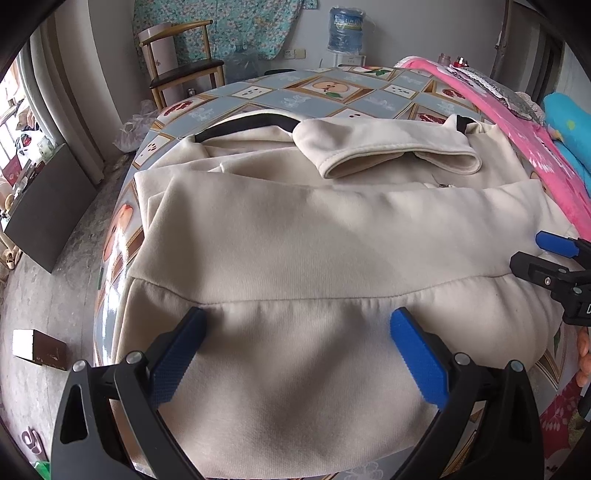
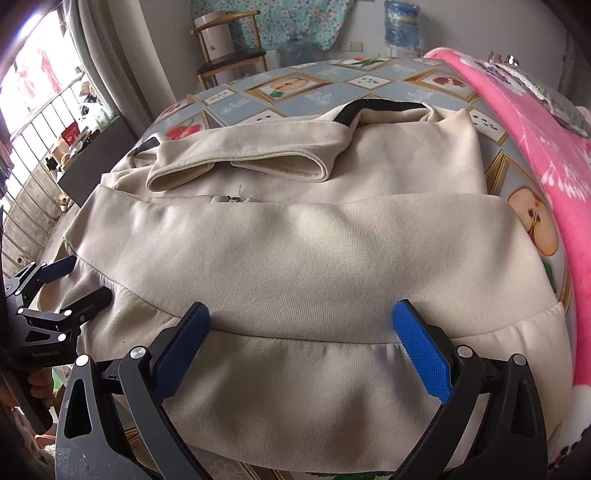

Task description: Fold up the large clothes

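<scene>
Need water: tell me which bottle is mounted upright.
The dark blue bottle on the dispenser by the wall; the paler bottle sits lower, near the chair.

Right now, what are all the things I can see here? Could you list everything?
Cream garment: one, cream with black trim, partly folded on the table, a sleeve laid across its far part.
Table: one, blue-grey cloth with fruit pictures, under the garment.
Pink blanket: one, bright pink, along the table's right edge.
Blue cushion: one, turquoise, beyond the blanket.
Wooden chair: one, light wood with dark seat, behind the table.
Water bottle: one, blue, on a dispenser by the wall.
Floral cloth: one, teal, hanging on the wall.
Left hand-held gripper: black with blue pads, open over the garment's near hem.
Right hand-held gripper: same, open, beside it.
</scene>
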{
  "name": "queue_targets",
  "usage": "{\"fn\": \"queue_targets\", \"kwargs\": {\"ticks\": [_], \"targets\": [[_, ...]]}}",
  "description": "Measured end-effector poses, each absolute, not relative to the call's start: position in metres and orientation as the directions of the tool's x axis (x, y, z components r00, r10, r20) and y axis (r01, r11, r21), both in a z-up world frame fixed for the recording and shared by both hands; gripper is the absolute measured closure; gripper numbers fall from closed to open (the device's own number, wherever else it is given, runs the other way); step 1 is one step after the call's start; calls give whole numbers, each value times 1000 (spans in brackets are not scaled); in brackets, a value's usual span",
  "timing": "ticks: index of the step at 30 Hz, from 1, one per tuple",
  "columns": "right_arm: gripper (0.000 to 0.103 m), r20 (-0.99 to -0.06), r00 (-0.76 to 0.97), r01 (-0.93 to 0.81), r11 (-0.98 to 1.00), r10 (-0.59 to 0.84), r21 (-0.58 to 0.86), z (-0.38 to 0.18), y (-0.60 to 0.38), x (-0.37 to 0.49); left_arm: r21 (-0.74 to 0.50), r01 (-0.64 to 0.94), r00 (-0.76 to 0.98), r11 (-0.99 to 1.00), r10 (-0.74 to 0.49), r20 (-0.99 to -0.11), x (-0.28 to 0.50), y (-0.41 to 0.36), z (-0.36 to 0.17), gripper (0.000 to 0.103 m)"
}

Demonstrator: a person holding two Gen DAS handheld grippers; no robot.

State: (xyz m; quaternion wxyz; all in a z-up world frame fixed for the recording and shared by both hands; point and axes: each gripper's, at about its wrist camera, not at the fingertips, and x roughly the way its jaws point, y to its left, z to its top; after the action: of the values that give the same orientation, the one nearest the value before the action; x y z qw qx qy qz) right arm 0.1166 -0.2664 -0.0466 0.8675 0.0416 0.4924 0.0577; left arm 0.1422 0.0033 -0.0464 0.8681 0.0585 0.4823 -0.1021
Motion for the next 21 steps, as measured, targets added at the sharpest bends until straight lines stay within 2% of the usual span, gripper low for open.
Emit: {"fn": "queue_targets", "kwargs": {"ticks": [14, 21], "targets": [[7, -853, 503, -54, 990, 138, 128, -46, -267, 118, -50, 241, 504, 969, -169, -847, 142, 10, -44, 5], [7, -855, 501, -51, 990, 137, 129, -46, -268, 118, -32, 235, 509, 971, -151, -847, 142, 8, -46, 5]]}}
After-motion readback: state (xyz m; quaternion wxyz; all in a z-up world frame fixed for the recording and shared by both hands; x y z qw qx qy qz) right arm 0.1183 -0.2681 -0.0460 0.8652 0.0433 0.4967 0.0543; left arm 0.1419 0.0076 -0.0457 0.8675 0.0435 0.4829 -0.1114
